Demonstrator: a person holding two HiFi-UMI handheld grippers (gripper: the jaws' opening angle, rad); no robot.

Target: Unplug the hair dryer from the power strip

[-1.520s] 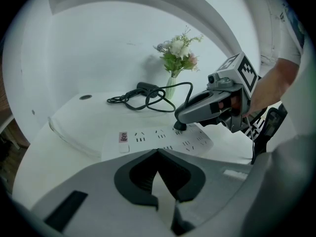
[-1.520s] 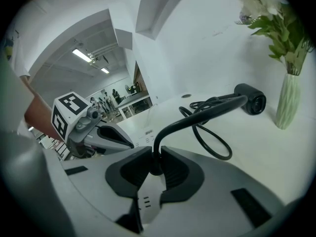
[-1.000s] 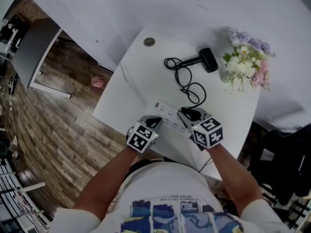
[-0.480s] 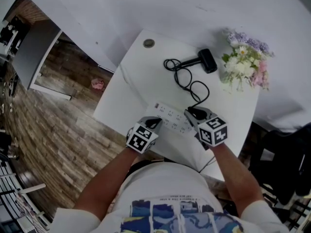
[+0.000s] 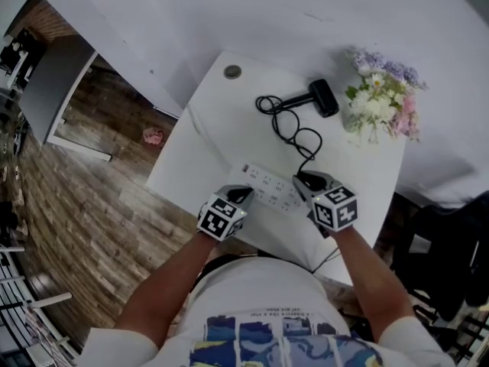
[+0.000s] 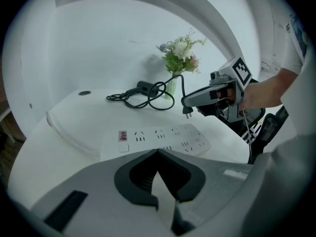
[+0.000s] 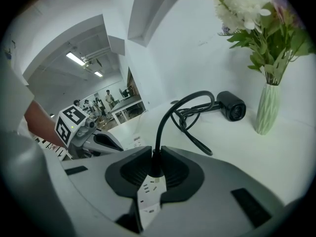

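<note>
A white power strip (image 5: 272, 187) lies near the front edge of the white table (image 5: 206, 140). My left gripper (image 5: 243, 195) is shut on its left end, with the strip's white edge (image 6: 158, 139) between the jaws. My right gripper (image 5: 304, 180) is shut on the black plug (image 7: 154, 168). In the left gripper view that plug (image 6: 189, 110) hangs just above the strip with its prongs bare. The black cord (image 5: 294, 132) loops back to the black hair dryer (image 5: 319, 98), which lies at the far side of the table.
A pale vase of flowers (image 5: 380, 102) stands at the back right, beside the hair dryer. A small round disc (image 5: 232, 72) sits at the table's far left corner. Wooden floor (image 5: 92, 174) lies beyond the left edge.
My right gripper has shifted slightly to the right with the plug in it. The left gripper and the strip have stayed put.
</note>
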